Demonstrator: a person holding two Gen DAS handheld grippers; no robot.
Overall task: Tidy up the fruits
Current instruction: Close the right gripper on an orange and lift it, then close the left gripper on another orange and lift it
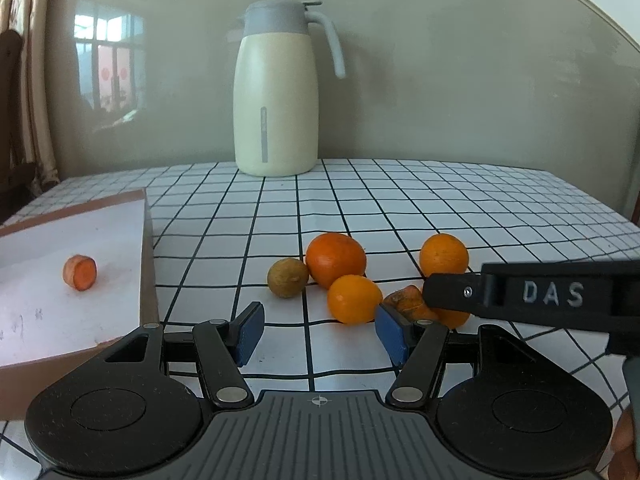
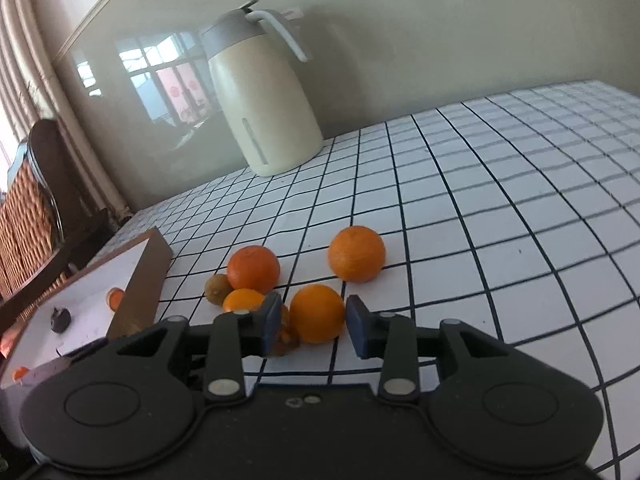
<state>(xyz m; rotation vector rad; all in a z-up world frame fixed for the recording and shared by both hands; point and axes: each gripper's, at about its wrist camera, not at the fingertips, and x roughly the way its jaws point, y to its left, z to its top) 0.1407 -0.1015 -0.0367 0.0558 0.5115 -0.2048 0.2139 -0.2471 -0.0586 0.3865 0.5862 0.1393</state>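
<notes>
Several fruits lie together on the checked tablecloth: a deep orange mandarin (image 1: 335, 258), a paler orange (image 1: 444, 256) behind it, a small yellow-orange fruit (image 1: 354, 299), a brown-green fruit (image 1: 287, 278) and a carrot chunk (image 1: 408, 302). My left gripper (image 1: 320, 332) is open just short of them, holding nothing. My right gripper (image 2: 314, 322) is open with one orange (image 2: 318, 312) showing between its blue pads; the pads do not press it. The carrot chunk (image 2: 286, 336) lies by its left pad. In the left wrist view, one of the right gripper's fingers (image 1: 448, 290) reaches in over that orange.
A cardboard box (image 1: 146, 264) with a white floor stands at the left, holding a carrot slice (image 1: 80, 272) and a dark fruit (image 2: 61, 319). A cream jug (image 1: 276, 92) stands at the back against the wall. A wicker chair (image 2: 24, 232) is beyond the table's left edge.
</notes>
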